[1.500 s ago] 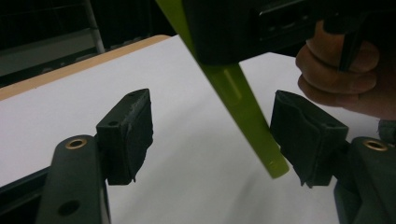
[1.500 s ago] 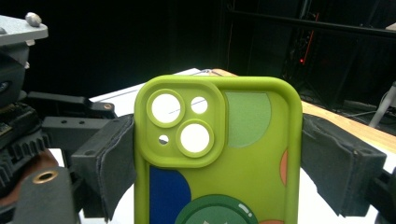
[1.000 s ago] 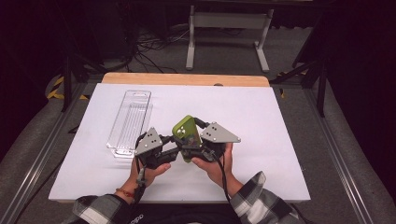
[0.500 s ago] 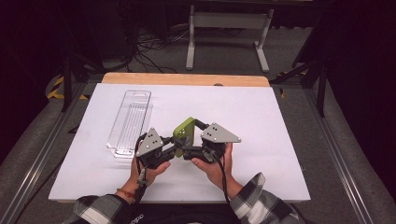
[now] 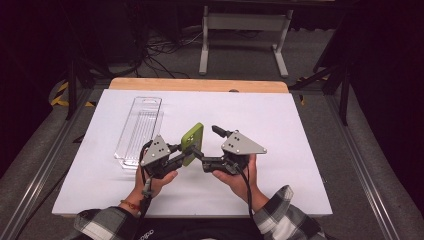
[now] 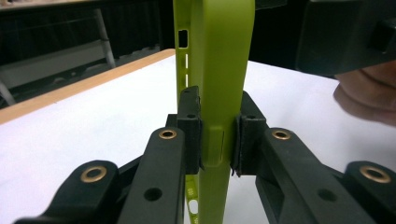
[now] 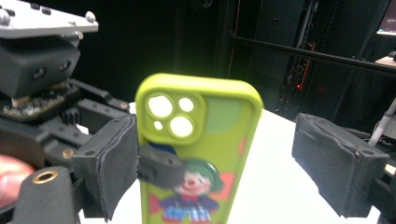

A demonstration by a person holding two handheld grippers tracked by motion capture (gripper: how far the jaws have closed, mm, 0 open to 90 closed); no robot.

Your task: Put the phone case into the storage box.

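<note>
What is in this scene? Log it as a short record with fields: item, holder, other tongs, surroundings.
item: green phone case, upright, clown print on its back
holder: left tongs, shut on the case's thin edges after just closing
other tongs: right tongs, open, pads either side of the case, not pressing
surroundings: clear plastic package lying flat on the white table, left of the hands

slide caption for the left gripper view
Left tool clamps the edge of an upright green phone case above the white table.
</note>
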